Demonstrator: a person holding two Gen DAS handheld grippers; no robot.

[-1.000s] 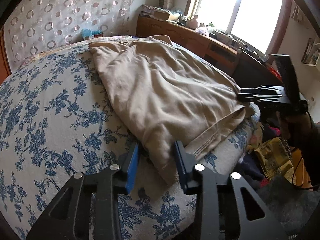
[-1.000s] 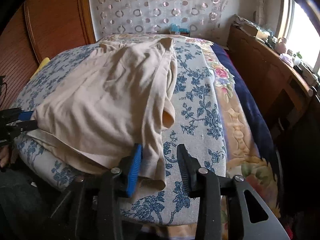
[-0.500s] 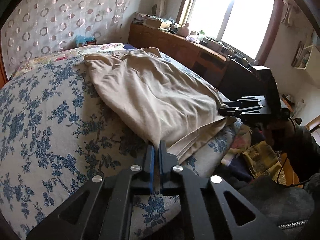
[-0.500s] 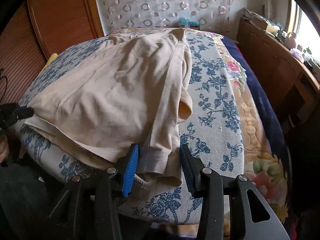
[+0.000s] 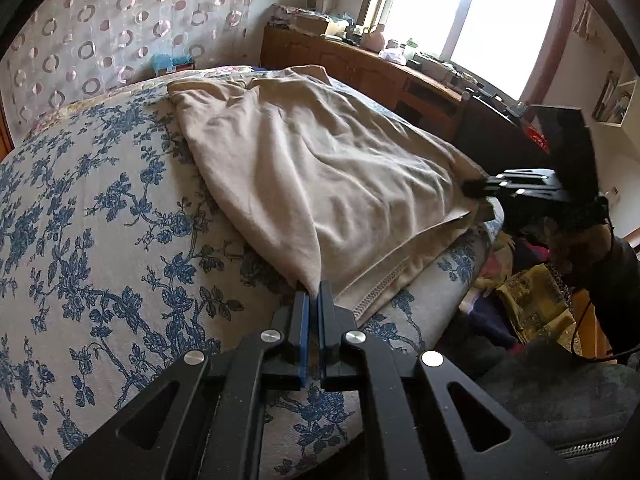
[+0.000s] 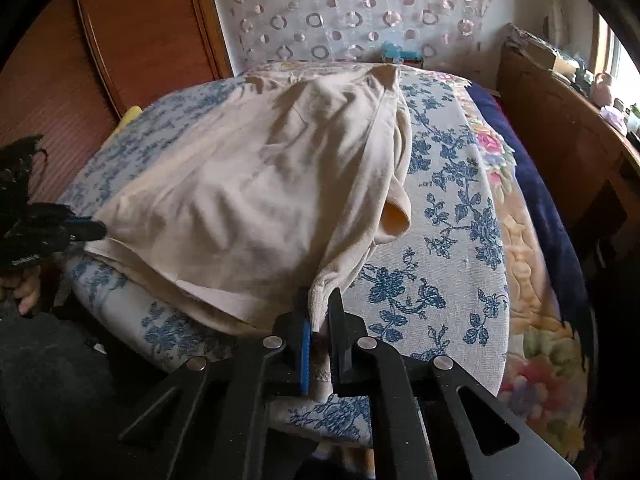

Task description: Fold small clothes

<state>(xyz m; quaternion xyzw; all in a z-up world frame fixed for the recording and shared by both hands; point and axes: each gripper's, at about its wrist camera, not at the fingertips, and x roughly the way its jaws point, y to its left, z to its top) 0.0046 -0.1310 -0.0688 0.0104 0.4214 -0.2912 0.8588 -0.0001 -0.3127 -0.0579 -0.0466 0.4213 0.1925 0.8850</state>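
A beige shirt [image 5: 320, 168] lies spread on the blue-flowered bed [image 5: 100, 220], its hem at the near edge. My left gripper [image 5: 314, 294] is shut on the shirt's near left hem corner. My right gripper [image 6: 319, 304] is shut on the other hem corner, by the sleeve cuff [image 6: 394, 220]. The shirt [image 6: 248, 192] is lifted slightly between the two grips. The right gripper also shows in the left wrist view [image 5: 472, 188], and the left gripper in the right wrist view [image 6: 90, 230].
A wooden dresser [image 5: 380, 76] with clutter runs under the window at the far side. A patterned headboard wall [image 6: 340, 12] stands behind the bed. Clothes and bags [image 5: 532, 304] lie on the floor beside the bed. A floral blanket [image 6: 520, 240] covers the bed's right side.
Both grippers closed on the shirt's hem corners, the left first and then the right. The hem is now pulled up and taut between them.
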